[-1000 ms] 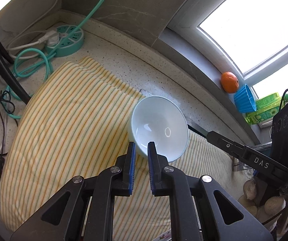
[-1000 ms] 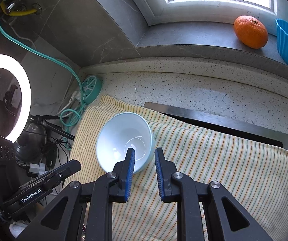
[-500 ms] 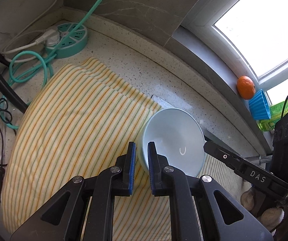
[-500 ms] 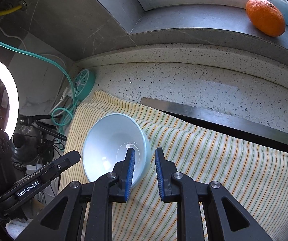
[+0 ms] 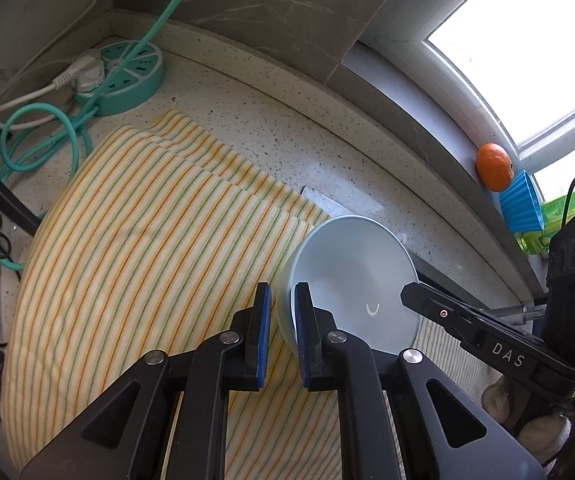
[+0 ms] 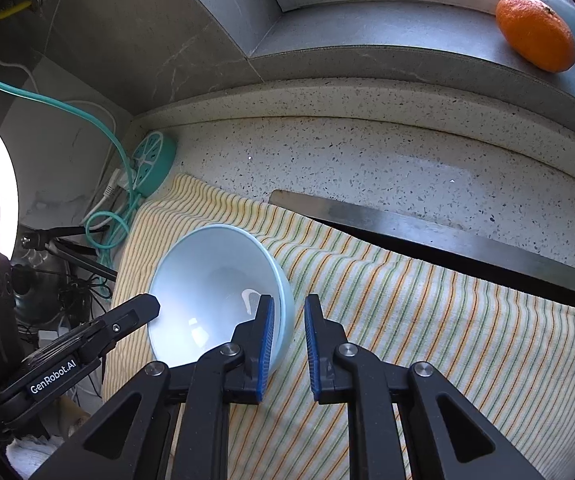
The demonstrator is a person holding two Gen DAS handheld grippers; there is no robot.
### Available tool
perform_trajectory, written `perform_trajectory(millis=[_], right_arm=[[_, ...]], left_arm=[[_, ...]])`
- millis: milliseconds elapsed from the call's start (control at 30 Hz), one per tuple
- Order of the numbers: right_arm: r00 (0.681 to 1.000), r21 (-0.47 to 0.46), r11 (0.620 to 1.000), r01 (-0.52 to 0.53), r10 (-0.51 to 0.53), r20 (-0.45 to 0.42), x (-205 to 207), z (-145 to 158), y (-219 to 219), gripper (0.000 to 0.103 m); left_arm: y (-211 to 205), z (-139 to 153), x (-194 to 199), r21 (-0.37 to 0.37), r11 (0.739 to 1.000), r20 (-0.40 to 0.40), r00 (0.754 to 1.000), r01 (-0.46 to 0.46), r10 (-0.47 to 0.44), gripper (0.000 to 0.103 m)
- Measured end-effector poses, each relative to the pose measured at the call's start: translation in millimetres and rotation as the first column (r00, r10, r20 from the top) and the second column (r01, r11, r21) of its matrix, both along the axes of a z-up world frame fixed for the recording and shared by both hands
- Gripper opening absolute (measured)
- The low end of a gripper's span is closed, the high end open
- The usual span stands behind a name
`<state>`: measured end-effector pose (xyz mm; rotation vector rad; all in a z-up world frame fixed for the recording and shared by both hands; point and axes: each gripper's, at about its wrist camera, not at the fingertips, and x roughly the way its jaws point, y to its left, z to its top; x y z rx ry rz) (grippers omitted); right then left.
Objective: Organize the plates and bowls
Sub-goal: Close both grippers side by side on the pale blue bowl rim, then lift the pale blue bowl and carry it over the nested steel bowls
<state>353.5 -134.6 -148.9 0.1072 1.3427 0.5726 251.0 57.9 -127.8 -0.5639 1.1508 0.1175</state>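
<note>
Left wrist view: your left gripper is clamped narrow on the near rim of the pale blue bowl, one pad inside the wall and one outside. The bowl is empty; only a small bright glint shows on its inner wall. It is tilted, mouth turned towards this camera, over the striped cloth near that cloth's far edge, just short of the bare speckled counter. Whether its base touches the cloth is hidden behind the bowl itself.

From the right wrist, your right gripper has the opposite side of the rim between its jaws. They have just been closing and now stand narrow on the bowl's wall, with one pad inside and one outside.

On the window sill sit an orange and, touching it, a ribbed blue cup lying towards its side. You cannot see inside the cup. Beyond it are green plastic pieces, partly cut off behind the right gripper's body and hard to make out.

A dark sink opening runs along the cloth's far edge, and the cloth covers most of it. At the counter's back left corner lies a round teal power strip, its cable looping beside the cloth.
</note>
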Motion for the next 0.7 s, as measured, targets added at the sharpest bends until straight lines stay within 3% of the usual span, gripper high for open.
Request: perform_trajectory(millis=[433, 700], right_arm=[[1.0, -0.019, 1.0, 0.014, -0.014, 0.008, -5.5, -0.1, 2.6, 0.006], [0.999, -0.011, 1.0, 0.029, -0.028, 0.032, -15.0, 16.0, -3.6, 0.006]], left_arm=[[-0.4, -0.5, -1.3, -0.026, 1.0, 0.014, 1.0, 0.014, -0.014, 0.006], [-0.8, 13.3, -9.8, -0.031, 0.999, 0.045, 0.999, 0.026, -0.025, 0.006]])
